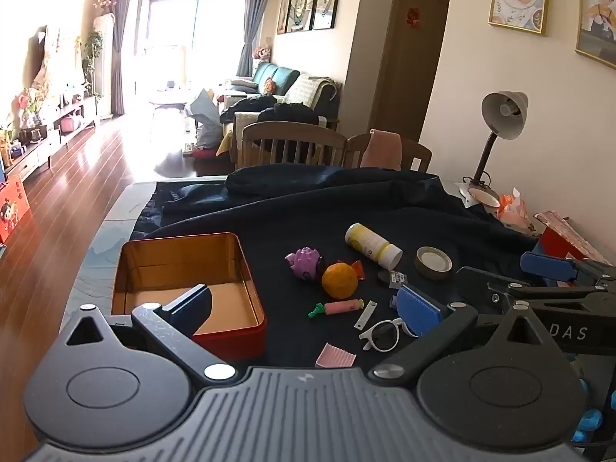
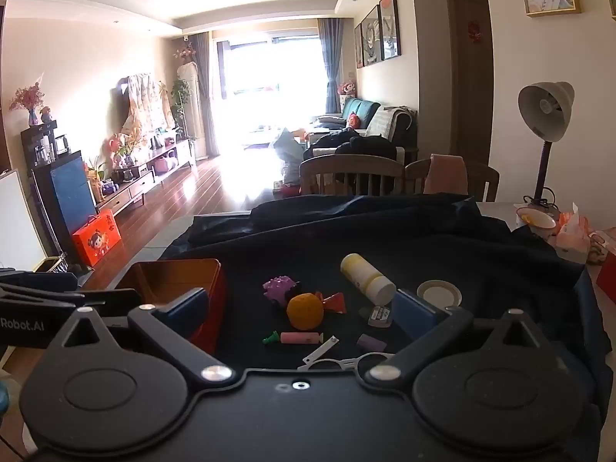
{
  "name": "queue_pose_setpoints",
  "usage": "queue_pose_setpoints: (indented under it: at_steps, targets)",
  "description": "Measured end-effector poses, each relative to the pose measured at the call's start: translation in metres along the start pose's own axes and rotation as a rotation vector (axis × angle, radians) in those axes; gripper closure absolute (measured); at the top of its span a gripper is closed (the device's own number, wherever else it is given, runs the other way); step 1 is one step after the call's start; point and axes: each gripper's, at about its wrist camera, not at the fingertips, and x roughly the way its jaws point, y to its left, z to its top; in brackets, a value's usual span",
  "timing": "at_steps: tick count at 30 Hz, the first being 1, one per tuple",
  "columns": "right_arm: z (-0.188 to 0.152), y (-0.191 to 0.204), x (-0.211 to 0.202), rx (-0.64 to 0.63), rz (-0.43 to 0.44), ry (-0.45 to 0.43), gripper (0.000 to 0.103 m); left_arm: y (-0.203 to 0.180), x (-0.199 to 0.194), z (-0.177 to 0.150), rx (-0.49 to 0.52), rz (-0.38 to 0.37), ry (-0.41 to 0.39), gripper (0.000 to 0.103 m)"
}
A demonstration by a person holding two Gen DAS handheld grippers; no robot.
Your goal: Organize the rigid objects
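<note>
Both the left gripper [image 1: 304, 304] and the right gripper [image 2: 302, 310] stood spread wide and empty above the dark cloth [image 1: 385, 208]. The bottle [image 1: 372, 245] lay on its side near the orange ball [image 1: 339, 280], well right of the open tin [image 1: 184, 254], long axis slanting, cap toward the camera's right. Round, it would probably roll from a skewed pinch

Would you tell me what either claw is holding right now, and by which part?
Nothing is held: the left claw and right claw are both open and empty.
</note>
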Motion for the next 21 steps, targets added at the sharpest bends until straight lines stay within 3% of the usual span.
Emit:
queue_pose_setpoints:
  at_steps: [21]
  targets:
    - [0.002, 0.007, -0.001, -0.011, -0.029, 0.012, 0.001, 0.015, 0.011, -0.003, -0.052, -0.072, 0.031, 0.000]
